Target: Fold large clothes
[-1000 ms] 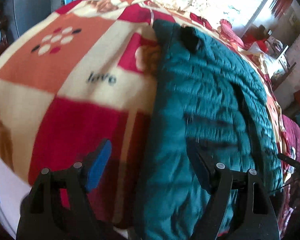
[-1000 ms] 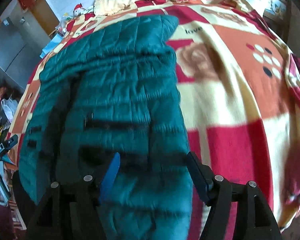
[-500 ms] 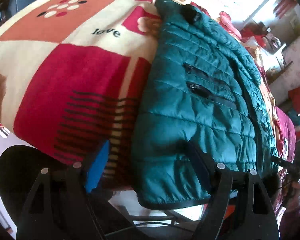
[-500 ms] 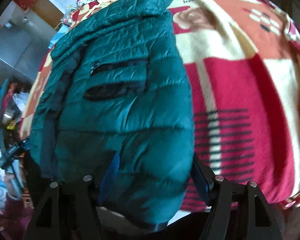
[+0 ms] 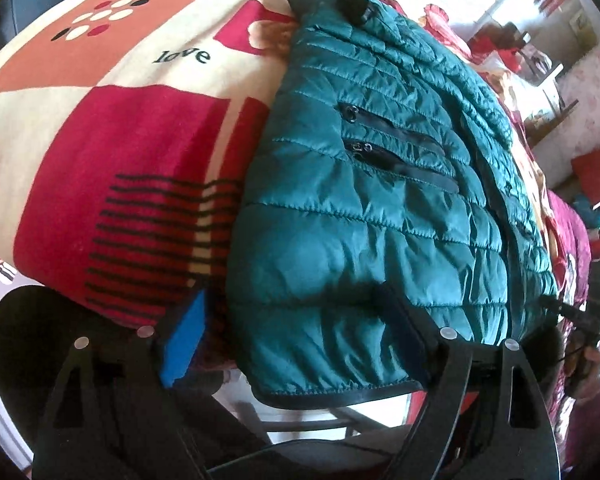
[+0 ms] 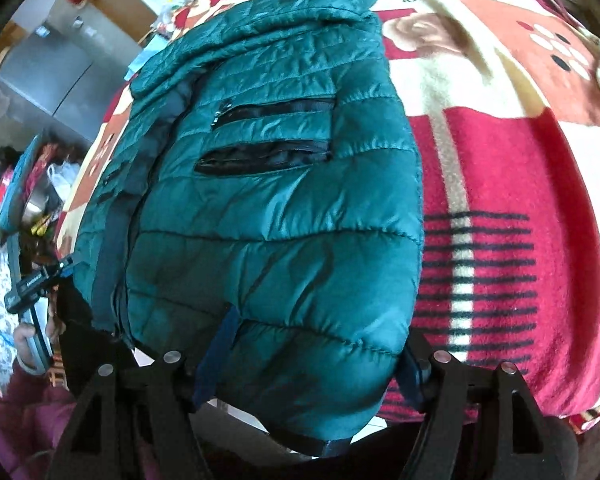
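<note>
A teal quilted jacket (image 5: 360, 200) lies lengthwise on a bed, zip pockets up, and its dark-trimmed hem hangs over the near edge. My left gripper (image 5: 296, 340) straddles the hem's left corner. Its jaws are opening: the blue pad (image 5: 182, 344) stands clear of the cloth and the other finger lies across the padding. In the right wrist view the jacket (image 6: 268, 220) fills the middle. My right gripper (image 6: 312, 364) is open around the hem's right corner, one finger (image 6: 216, 356) lying over the fabric. No fold is lifted.
A red, cream and orange checked blanket (image 5: 120, 152) covers the bed (image 6: 500, 160) on both sides of the jacket. Pale floor and chair legs show beneath the hem. Shelves and clutter (image 6: 28, 168) crowd one side of the bed, and red cushions (image 5: 596, 168) the other.
Both grippers drew back from above the jacket's middle to its hem at the bed's near edge and dropped a little. The hem and the floor under it came into view.
</note>
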`<state>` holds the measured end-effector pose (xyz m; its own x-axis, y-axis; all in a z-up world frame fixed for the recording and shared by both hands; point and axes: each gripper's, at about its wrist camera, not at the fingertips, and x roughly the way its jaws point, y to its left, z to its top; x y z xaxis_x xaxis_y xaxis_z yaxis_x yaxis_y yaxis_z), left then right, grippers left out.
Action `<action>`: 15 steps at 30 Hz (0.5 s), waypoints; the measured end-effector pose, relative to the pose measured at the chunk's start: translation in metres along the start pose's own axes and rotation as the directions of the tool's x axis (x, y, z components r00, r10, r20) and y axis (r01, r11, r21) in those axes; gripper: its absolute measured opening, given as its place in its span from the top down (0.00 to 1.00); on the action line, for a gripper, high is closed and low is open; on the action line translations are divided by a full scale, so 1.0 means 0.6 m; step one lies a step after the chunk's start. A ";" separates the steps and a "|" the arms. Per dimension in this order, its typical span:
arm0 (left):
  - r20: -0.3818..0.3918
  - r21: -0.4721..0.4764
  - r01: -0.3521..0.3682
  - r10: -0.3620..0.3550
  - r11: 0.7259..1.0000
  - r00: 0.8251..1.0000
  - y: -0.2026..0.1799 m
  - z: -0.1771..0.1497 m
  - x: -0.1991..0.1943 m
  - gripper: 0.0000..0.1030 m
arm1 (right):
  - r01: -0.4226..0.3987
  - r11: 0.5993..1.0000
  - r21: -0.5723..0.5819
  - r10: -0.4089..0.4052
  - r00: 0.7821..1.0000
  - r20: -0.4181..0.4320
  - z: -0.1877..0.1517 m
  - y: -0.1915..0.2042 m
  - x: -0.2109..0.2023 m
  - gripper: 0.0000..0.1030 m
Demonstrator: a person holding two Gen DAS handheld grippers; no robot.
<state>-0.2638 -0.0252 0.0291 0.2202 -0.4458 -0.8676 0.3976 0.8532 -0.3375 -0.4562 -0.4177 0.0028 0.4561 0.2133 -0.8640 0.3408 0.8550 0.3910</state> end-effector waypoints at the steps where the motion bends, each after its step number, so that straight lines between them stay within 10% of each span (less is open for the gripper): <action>1: -0.002 0.005 -0.004 0.004 1.000 1.000 -0.001 0.000 0.000 0.19 | -0.007 1.000 0.000 0.007 1.000 0.004 0.000 0.000 0.000 0.33; 11: -0.026 0.029 -0.013 0.014 0.999 1.000 -0.009 -0.001 0.001 0.20 | -0.050 0.997 -0.065 0.051 0.999 0.003 0.008 0.004 0.004 0.57; 15: -0.020 0.049 -0.007 0.008 0.999 1.000 -0.016 -0.004 -0.008 0.61 | -0.041 0.995 -0.088 0.043 0.999 0.019 0.012 0.016 -0.001 0.72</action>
<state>-0.2710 -0.0307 0.0359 0.2059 -0.4333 -0.8774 0.4394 0.8421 -0.3128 -0.4473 -0.4130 0.0092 0.4855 0.2410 -0.8404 0.2478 0.8839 0.3966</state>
